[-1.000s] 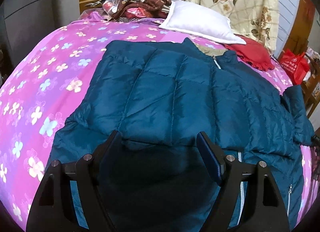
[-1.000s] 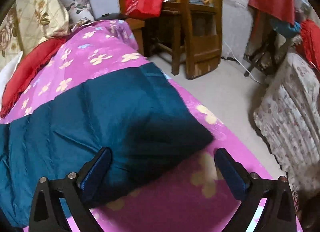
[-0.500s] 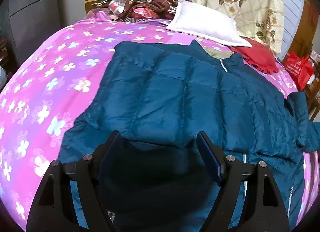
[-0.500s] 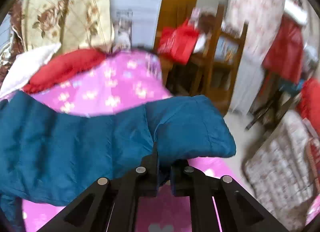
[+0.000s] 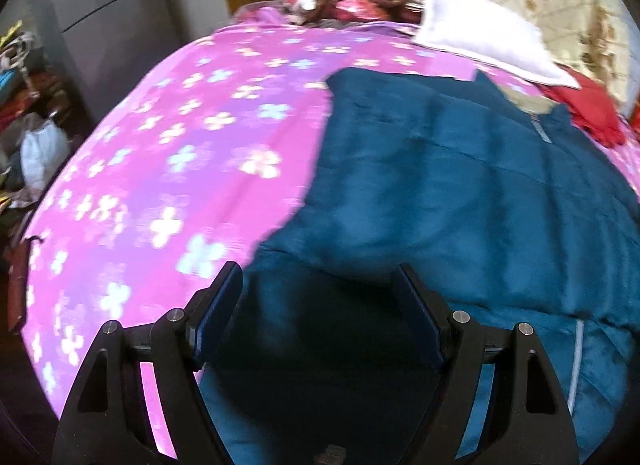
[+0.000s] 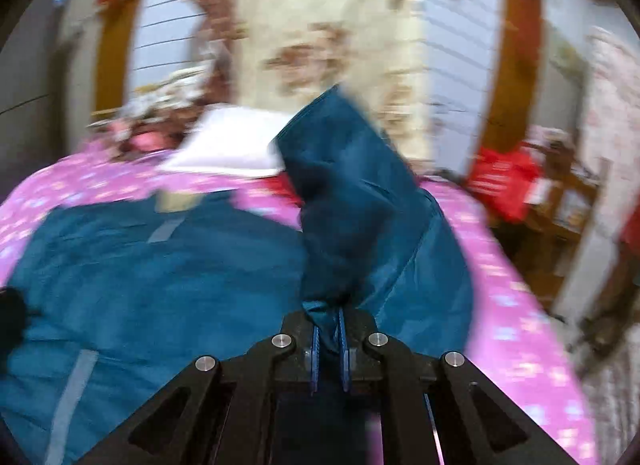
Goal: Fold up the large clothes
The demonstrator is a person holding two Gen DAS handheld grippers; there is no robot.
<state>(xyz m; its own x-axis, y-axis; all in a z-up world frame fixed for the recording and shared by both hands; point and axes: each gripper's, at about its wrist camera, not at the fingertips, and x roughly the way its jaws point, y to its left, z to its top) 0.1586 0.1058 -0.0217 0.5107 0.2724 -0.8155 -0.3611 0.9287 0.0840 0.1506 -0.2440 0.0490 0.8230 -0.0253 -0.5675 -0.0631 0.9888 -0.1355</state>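
Observation:
A dark teal puffer jacket lies spread on a pink flowered bedspread, its left sleeve folded across the front. My left gripper is open and hovers above the jacket's lower left part, holding nothing. My right gripper is shut on the jacket's right sleeve and holds it lifted above the jacket body. The sleeve stands up in front of the camera. Both views are blurred by motion.
A white pillow and a red cloth lie at the head of the bed, with a floral quilt behind. A red bag and wooden furniture stand at the right. Bags and clutter sit by the bed's left side.
My right gripper has shut on the sleeve, lifted it off the bed and swung it left toward the jacket body. My left gripper has stayed open and shifted left.

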